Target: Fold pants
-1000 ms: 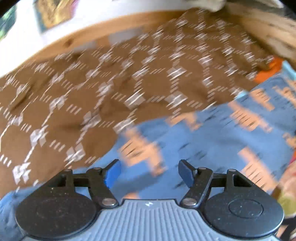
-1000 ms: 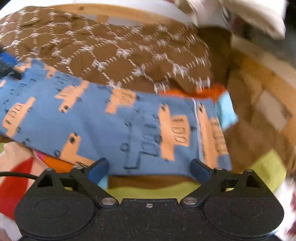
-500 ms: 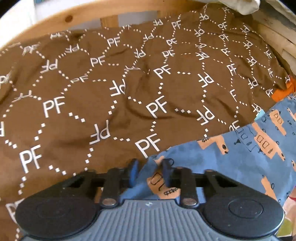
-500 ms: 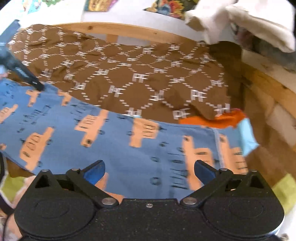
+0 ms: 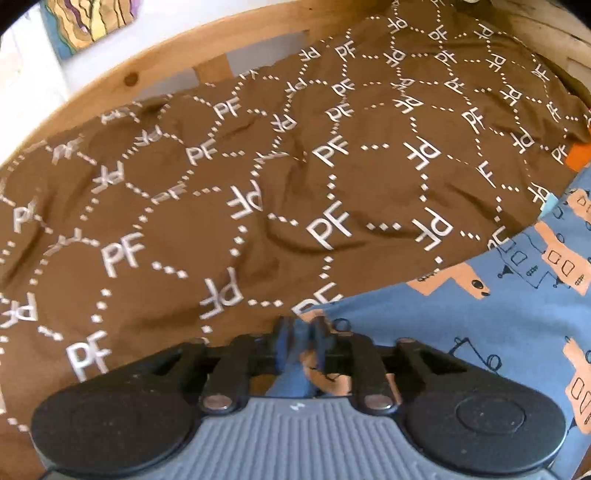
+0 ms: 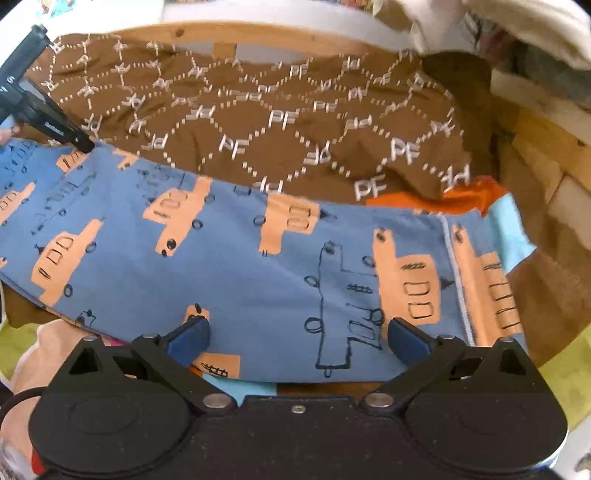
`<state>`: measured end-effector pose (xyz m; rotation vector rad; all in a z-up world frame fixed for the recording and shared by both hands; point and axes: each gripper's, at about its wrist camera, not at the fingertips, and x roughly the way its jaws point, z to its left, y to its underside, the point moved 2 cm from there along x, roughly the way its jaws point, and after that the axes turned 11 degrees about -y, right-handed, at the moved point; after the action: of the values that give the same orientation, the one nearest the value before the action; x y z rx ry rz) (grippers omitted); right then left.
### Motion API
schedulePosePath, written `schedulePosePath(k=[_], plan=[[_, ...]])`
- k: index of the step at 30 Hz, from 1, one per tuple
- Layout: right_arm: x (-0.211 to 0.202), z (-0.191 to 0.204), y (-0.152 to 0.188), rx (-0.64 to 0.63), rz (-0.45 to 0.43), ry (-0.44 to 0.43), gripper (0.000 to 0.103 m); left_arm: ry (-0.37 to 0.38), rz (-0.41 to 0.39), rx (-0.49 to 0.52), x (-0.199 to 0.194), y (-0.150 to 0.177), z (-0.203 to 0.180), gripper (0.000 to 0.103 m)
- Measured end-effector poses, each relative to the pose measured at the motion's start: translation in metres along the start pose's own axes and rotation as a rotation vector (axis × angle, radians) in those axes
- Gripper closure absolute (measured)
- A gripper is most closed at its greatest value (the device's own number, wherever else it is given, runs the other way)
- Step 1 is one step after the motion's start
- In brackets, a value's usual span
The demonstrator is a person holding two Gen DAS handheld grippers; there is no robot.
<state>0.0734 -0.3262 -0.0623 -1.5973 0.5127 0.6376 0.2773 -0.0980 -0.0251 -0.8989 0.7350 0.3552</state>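
The blue pants [image 6: 258, 266] with orange truck prints lie stretched across the bed, their light-blue and orange waistband [image 6: 506, 221] at the right. My left gripper [image 5: 301, 332] is shut on the pants' far left corner [image 5: 480, 325]; it also shows in the right wrist view [image 6: 83, 146] at the upper left. My right gripper [image 6: 297, 332] is open, its blue pads [image 6: 188, 332] resting over the pants' near edge, with nothing between them.
A brown cover [image 5: 258, 184] printed with white "PF" letters lies under and behind the pants [image 6: 277, 122]. A wooden bed rail [image 5: 147, 70] runs along the back. White bedding [image 6: 498, 26] is piled at the upper right. Yellow-green fabric [image 6: 561, 369] lies at the lower right.
My left gripper closed on the pants' corner and moved to the far edge. My right gripper came down nearer the pants' near edge, still open.
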Motion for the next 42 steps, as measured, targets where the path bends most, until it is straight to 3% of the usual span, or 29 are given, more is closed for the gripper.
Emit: schedulePosePath(k=[1,2,3,9,13,17,23,26,30,34,38,42], plan=[[-0.009,-0.003,0.001,0.009,-0.030,0.010,0.001,-0.026,-0.012,0.001,-0.006,-0.001,0.001,0.053],[-0.017,-0.006,0.001,0.025,-0.055,0.024,0.001,-0.051,-0.034,-0.002,-0.013,-0.001,0.003,0.032],[-0.025,-0.013,0.002,0.051,-0.081,0.041,0.001,-0.058,-0.064,-0.007,-0.019,-0.003,0.004,0.019],[-0.051,-0.058,0.010,0.286,-0.170,0.070,0.001,0.098,-0.190,0.024,-0.056,-0.027,-0.038,0.006],[-0.056,-0.078,0.016,0.380,-0.201,0.031,0.001,0.244,-0.239,0.098,-0.065,-0.057,-0.103,0.006],[-0.056,-0.091,0.014,0.360,-0.203,0.022,0.001,0.348,-0.312,0.205,-0.064,-0.092,-0.174,0.007],[-0.051,-0.103,0.018,0.361,-0.153,-0.042,0.003,0.503,-0.292,0.200,-0.044,-0.138,-0.238,0.015],[-0.047,-0.105,0.023,0.424,-0.137,-0.112,0.006,0.560,-0.271,0.219,-0.033,-0.150,-0.265,0.022],[-0.042,-0.111,0.027,0.508,-0.131,-0.177,0.006,0.577,-0.260,0.299,-0.024,-0.144,-0.284,0.051],[-0.037,-0.118,0.024,0.617,-0.111,-0.171,0.007,0.552,-0.285,0.336,-0.022,-0.133,-0.287,0.058],[-0.037,-0.125,0.026,0.724,-0.145,-0.183,0.007,0.559,-0.261,0.326,-0.019,-0.128,-0.281,0.061],[-0.040,-0.132,0.034,0.811,-0.222,-0.179,0.018,0.563,-0.244,0.315,-0.017,-0.131,-0.280,0.061]])
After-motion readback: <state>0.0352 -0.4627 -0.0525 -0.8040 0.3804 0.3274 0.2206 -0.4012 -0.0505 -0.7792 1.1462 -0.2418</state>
